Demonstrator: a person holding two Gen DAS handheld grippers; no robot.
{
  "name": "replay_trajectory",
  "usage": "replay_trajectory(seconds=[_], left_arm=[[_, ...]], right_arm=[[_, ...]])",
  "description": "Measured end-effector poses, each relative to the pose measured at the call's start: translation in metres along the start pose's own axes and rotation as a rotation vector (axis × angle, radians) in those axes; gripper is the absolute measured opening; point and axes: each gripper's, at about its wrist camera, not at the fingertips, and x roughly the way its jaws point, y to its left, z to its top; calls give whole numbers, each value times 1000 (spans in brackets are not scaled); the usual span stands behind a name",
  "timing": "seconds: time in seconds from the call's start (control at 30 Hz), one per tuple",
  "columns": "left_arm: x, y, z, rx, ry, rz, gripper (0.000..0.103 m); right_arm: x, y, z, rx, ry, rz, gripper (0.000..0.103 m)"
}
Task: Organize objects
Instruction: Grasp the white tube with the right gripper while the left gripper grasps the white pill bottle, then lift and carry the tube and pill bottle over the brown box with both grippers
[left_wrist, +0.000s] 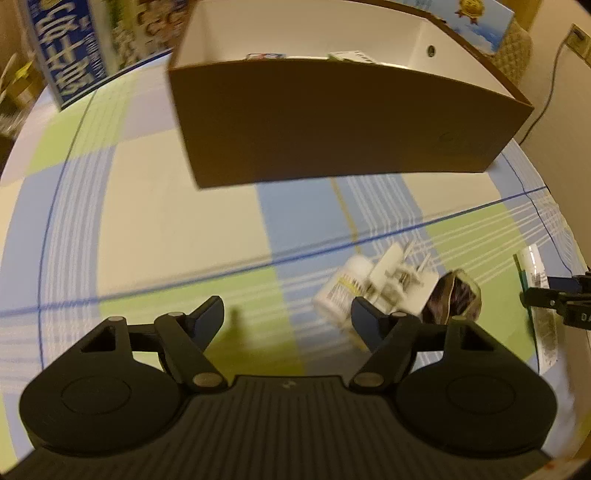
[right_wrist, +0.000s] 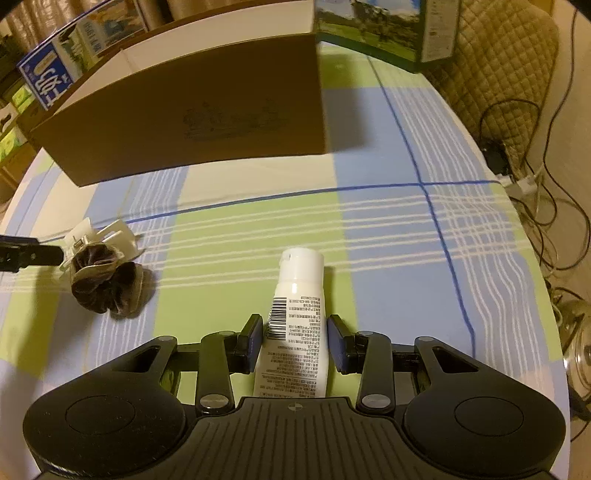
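My left gripper hangs open over the checked tablecloth with nothing between its fingers. Just right of its right fingertip lie a white pill bottle, a white plastic pack and a dark velvet scrunchie. My right gripper is shut on a white tube, cap pointing away, low over the cloth. The scrunchie and plastic pack lie to its left, beside the left gripper's fingertip. The open cardboard box stands behind them.
The box has small packets inside. Printed cartons stand behind it at the table's far edge. A quilted chair and cables are off the table's right side.
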Motion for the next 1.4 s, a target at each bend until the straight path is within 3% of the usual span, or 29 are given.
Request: replay_trajectory(seconds=[0.23, 0.57, 0.77, 0.93, 1.4], left_arm=[[19, -8, 12, 82, 36, -73, 46], [33, -27, 10, 132, 47, -107, 40], [34, -29, 6, 124, 42, -96, 22], [28, -21, -2, 60, 44, -72, 22], [-5, -8, -46, -74, 76, -13, 22]], right_arm=[[-1, 0, 0, 7, -2, -9, 35], [1, 6, 1, -29, 4, -22, 35], [4, 12, 1, -80, 4, -45, 35], [7, 24, -3, -151, -10, -92, 35], [7, 35, -10, -224, -25, -52, 34]])
